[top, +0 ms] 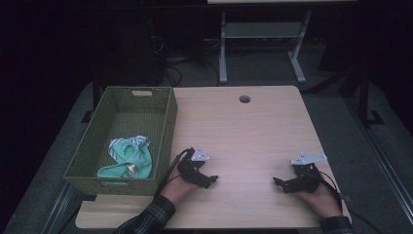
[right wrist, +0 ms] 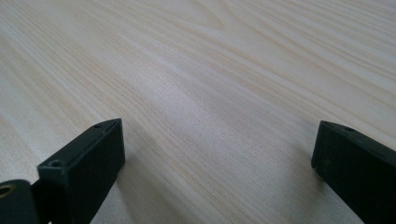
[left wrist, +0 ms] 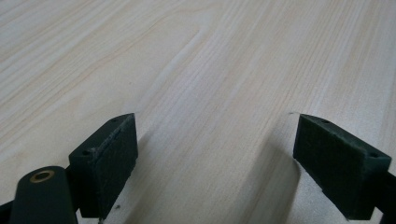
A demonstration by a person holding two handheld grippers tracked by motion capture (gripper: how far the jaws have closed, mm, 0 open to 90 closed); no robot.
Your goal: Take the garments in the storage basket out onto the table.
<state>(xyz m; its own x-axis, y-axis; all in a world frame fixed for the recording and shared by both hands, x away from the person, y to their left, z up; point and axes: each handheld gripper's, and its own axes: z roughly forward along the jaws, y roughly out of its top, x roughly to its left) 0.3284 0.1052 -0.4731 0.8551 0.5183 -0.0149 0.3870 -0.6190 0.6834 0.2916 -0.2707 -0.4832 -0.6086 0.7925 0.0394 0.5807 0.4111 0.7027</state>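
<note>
Both grippers sit low near the front edge of the worktop (top: pixel 253 126), jaws spread wide with nothing between them: the left gripper (top: pixel 210 181) rests toward the front left corner, just beside the basket, and the right gripper (top: pixel 278 183) toward the front right corner, the two well apart. In each gripper view the black pads frame only bare pale wood. The nearest thing to work on is the mint-green garment (top: pixel 127 158), crumpled with a striped bit on top, lying in the front end of the woven green basket (top: pixel 168 122) that stands along the worktop's left edge. It looks light and thoroughly limp, so I'd expect it to sag and trail rather than keep any shape when lifted. The cloth shouldn't slip much against those pads, and nothing about it is fragile. A raised fold or the bunched upper edge seems the best place to pinch, reaching down over the basket wall from above.
</note>
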